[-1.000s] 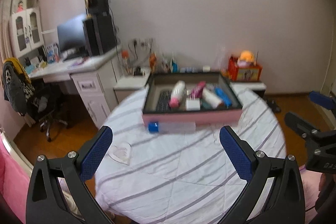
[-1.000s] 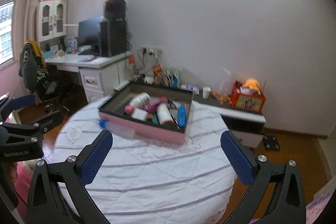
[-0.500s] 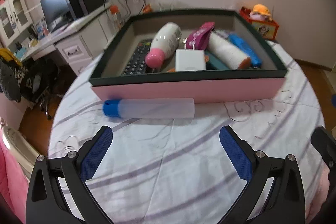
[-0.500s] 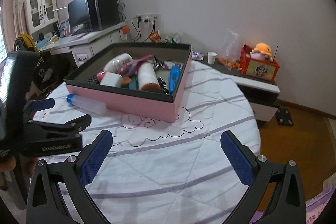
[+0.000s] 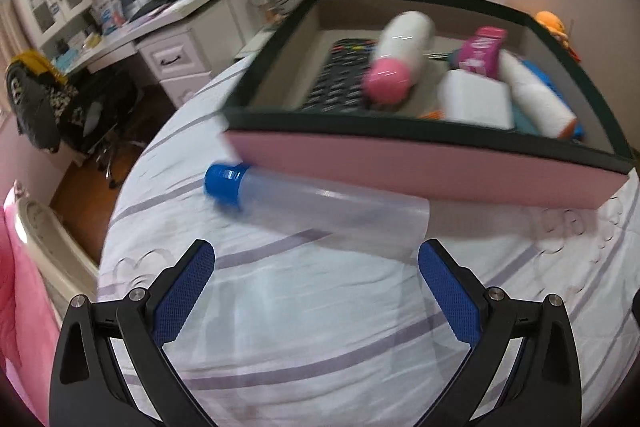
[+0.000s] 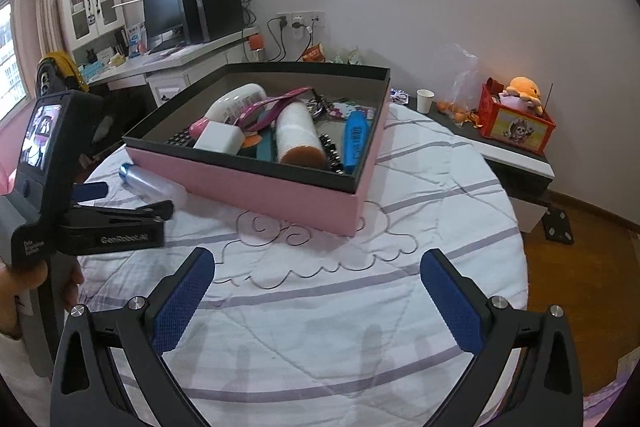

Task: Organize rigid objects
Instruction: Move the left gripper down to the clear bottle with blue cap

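Now the left gripper (image 5: 316,269), jaws spread wide and empty, has been brought close behind the clear blue-capped bottle (image 5: 320,209) lying against the pink box (image 5: 420,167), while only the right view shows the equally open right gripper (image 6: 316,281) held back.

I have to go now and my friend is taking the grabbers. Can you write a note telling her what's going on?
Left gripper: open, empty, just short of the clear tube with the blue cap.
Right gripper: open, empty, hovering over the table, nothing near its fingers.
The tube lies on its side on the table, against the outside of the pink box.
Done: the white bottle with the pink cap, white block and other bits are in the box.
Left: grab the tube, probably put it in the box.
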The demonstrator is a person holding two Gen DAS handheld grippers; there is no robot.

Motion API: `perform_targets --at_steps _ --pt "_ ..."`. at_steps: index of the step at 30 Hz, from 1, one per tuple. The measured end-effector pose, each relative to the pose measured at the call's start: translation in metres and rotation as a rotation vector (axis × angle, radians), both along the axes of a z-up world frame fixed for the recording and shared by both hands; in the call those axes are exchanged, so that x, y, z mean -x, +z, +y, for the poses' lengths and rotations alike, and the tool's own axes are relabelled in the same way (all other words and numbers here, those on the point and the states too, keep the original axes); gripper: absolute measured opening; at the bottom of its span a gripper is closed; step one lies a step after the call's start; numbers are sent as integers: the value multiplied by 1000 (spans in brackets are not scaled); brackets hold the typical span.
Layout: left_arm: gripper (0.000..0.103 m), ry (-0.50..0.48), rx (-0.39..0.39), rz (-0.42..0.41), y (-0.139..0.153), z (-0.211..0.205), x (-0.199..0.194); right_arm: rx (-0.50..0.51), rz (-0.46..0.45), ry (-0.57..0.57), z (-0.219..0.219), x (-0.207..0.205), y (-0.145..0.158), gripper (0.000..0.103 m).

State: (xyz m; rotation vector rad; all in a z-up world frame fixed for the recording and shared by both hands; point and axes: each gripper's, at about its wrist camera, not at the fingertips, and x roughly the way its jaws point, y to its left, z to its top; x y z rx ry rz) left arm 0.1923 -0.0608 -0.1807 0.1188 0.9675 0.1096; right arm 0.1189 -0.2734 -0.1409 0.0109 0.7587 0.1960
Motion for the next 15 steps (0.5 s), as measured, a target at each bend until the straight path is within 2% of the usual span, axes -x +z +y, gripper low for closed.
perform_targets --at_steps 4,7,9,13,15 --pt "103 57 -12 5 -1 34 12 8 7 15 14 3 1 103" --pt "103 89 36 12 2 57 20 11 4 28 24 5 3 103" --pt "103 54 87 -2 7 57 26 13 0 26 31 4 5 103" --pt "103 -32 56 -32 15 42 32 38 -3 25 46 -4 6 103" --pt "103 -37 64 -27 15 42 30 65 10 16 55 -14 2 103"
